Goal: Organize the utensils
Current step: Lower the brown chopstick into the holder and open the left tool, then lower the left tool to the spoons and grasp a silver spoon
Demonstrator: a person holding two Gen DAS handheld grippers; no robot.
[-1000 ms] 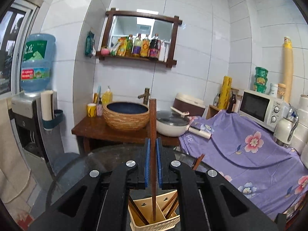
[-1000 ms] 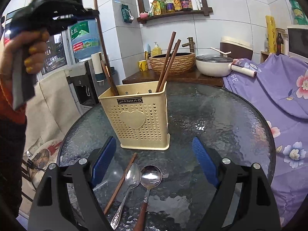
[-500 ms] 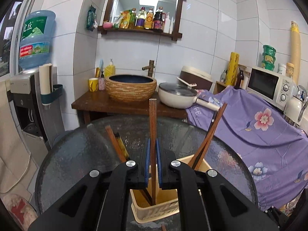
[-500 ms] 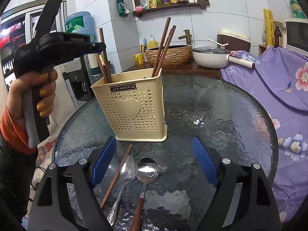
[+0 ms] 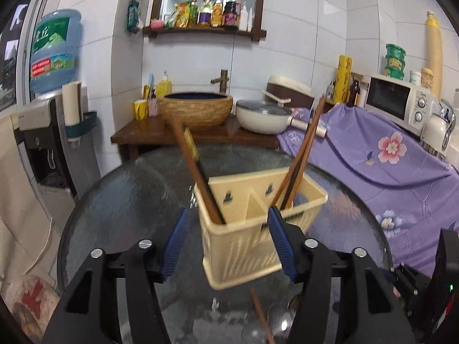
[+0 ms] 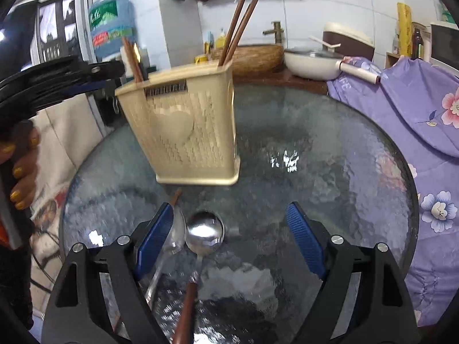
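- Across the middle of the round glass surface (image 6: 330, 149) stands the cream utensil holder (image 6: 186, 132), upright, with two compartments; one pair of brown chopsticks (image 6: 238, 25) leans out of its right compartment and another pair (image 5: 198, 172) out of its left.
- Toward the near edge of the surface, just in front of the holder's base, lie the loose utensils: a wooden-handled spoon (image 6: 205, 230), a plain metal spoon (image 6: 175, 235) touching it on the left, and a single chopstick (image 6: 175, 196) further left. All three run lengthwise from the near edge toward the holder, bowls and tip pointing at it.
- Right hand-held gripper (image 6: 229, 235) hangs wide and empty directly over the two spoon bowls, clearly the nearer one; its left pad sits almost over the metal spoon, so closing there would likely catch both spoons at once.
- Left hand-held gripper (image 5: 229, 240) has just been opening; its jaws stand apart with nothing pinched, straddling the holder's near left corner.
- Obstacles look few: the holder wall just beyond the spoons, and the neighbouring chopstick.
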